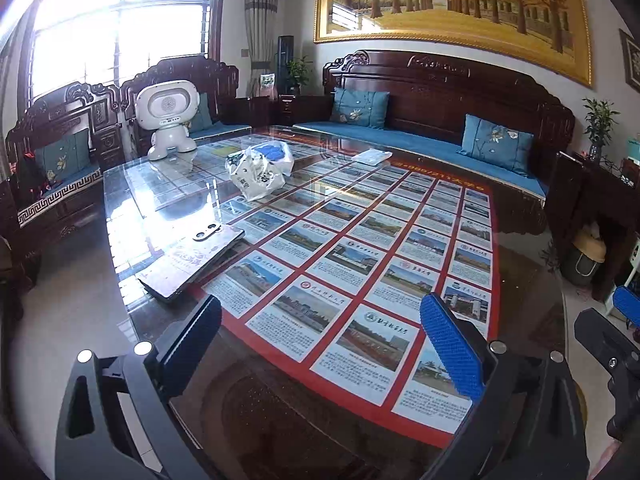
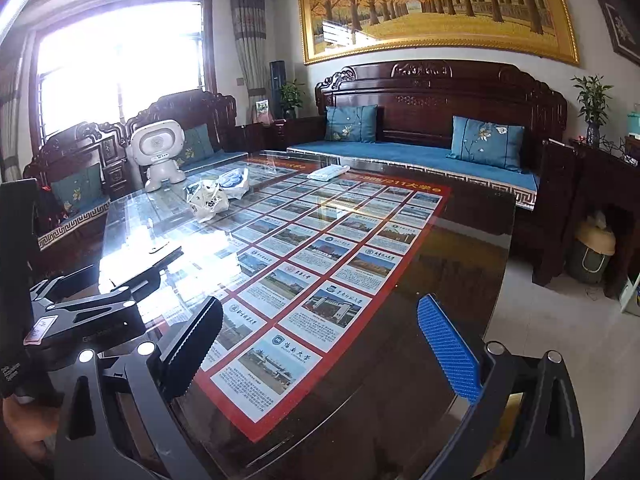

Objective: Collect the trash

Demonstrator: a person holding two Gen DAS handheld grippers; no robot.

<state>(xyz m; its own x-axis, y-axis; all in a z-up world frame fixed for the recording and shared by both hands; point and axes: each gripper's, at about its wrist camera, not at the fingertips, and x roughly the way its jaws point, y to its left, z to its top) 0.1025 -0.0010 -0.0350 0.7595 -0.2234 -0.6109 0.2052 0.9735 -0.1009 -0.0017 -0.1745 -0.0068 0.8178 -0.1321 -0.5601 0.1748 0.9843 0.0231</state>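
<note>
A crumpled white plastic bag [image 1: 256, 176] lies on the glass table [image 1: 520, 240] at the far left, with a clear bag holding something blue [image 1: 276, 153] just behind it. A flat white wrapper [image 1: 372, 156] lies at the table's far edge. The same white bag [image 2: 208, 199], blue-filled bag [image 2: 234, 179] and wrapper [image 2: 328, 172] show in the right wrist view. My left gripper [image 1: 320, 344] is open and empty over the near table edge. My right gripper [image 2: 320, 344] is open and empty, to the right of the left one [image 2: 80, 312].
A phone [image 1: 192, 260] lies on the table's near left. A white robot toy [image 1: 168, 120] stands at the far left corner. A dark wooden sofa [image 1: 440, 112] with blue cushions runs behind the table. A lidded bin [image 2: 592, 256] stands on the floor at right by a side cabinet.
</note>
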